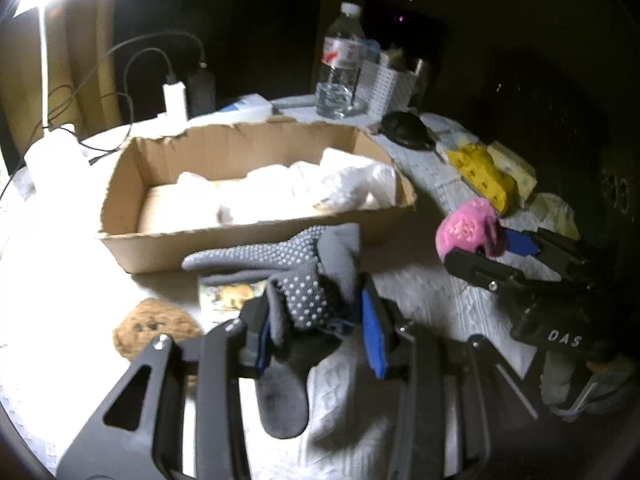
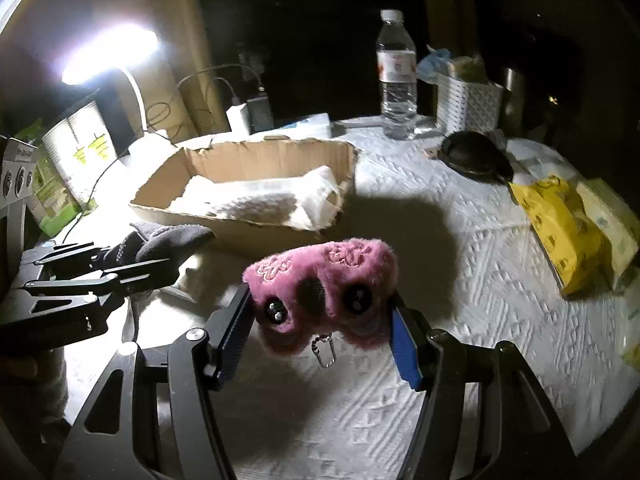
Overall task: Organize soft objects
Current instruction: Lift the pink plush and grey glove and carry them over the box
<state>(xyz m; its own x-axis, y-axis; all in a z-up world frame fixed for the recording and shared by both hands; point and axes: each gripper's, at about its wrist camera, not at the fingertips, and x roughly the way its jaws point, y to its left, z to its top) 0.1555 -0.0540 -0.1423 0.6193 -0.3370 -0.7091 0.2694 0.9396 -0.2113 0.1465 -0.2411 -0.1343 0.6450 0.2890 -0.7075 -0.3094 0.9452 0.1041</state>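
Observation:
My left gripper point(image 1: 316, 320) is shut on a grey glove with white grip dots point(image 1: 296, 268), lifted off the table; its fingers hang out both ways. That same glove point(image 2: 168, 240) shows at the left of the right wrist view. My right gripper point(image 2: 320, 312) is shut on a pink plush toy point(image 2: 324, 284) with black bead eyes and a small metal chain, held above the white cloth. The plush point(image 1: 468, 232) also shows at the right of the left wrist view. Ahead stands an open cardboard box point(image 1: 132, 248) with white soft items point(image 1: 304, 188) inside.
A brown plush point(image 1: 156, 328) and a printed packet point(image 1: 228, 296) lie near the box's front. Behind stand a water bottle point(image 2: 396, 76), a white basket point(image 2: 468, 104), chargers with cables point(image 1: 176, 100) and a bright lamp point(image 2: 108, 52). A black pouch point(image 2: 472, 156) and yellow packs point(image 2: 560, 216) lie right.

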